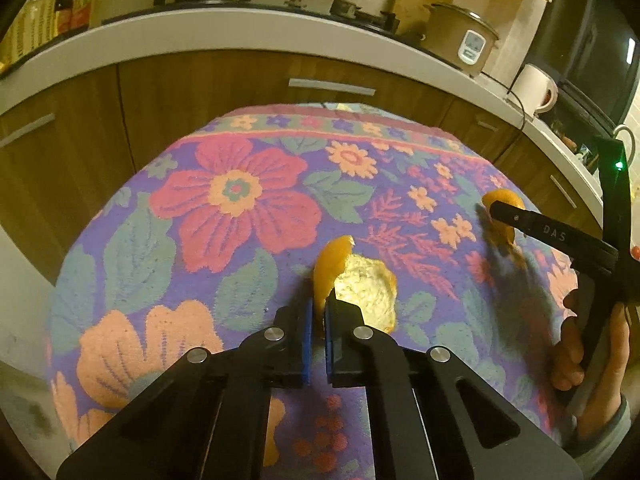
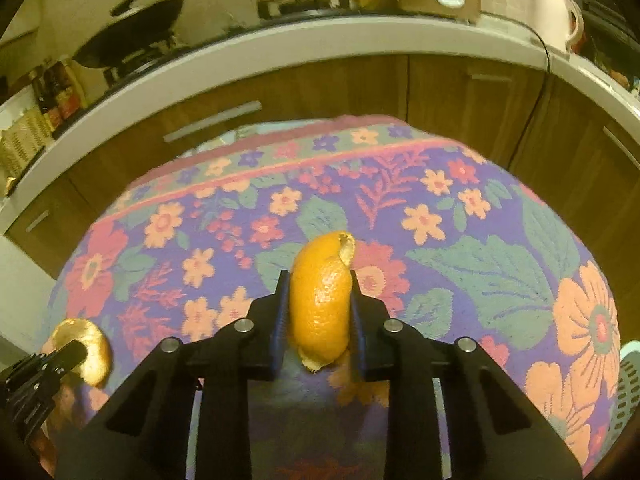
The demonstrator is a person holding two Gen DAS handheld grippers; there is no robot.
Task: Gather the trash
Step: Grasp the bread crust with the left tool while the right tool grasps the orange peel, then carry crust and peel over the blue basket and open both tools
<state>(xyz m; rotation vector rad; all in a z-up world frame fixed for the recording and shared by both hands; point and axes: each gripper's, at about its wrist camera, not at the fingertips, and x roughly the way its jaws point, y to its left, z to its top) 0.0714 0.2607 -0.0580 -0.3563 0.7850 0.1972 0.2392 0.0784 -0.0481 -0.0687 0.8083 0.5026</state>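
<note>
Two pieces of orange peel are gripped over the floral tablecloth (image 1: 240, 200). In the left wrist view, my left gripper (image 1: 319, 304) is shut on the thin edge of a curled peel (image 1: 368, 292) whose white pith faces up. At far right a hand (image 1: 572, 352) holds my right gripper (image 1: 496, 212), which pinches the other peel (image 1: 506, 200). The right wrist view shows that gripper (image 2: 319, 280) shut on an upright orange peel (image 2: 320, 300), a blue pad pressing each side. The left gripper (image 2: 76, 352) with its peel (image 2: 90, 344) sits at the lower left.
The cloth-covered table (image 2: 440, 184) ends close to brown kitchen cabinets (image 1: 200, 92) under a pale counter. A rice cooker (image 1: 468, 36), a white kettle (image 1: 536, 88) and a wok (image 2: 132, 36) stand on the counter. A teal perforated basket (image 2: 628, 392) shows at the table's right edge.
</note>
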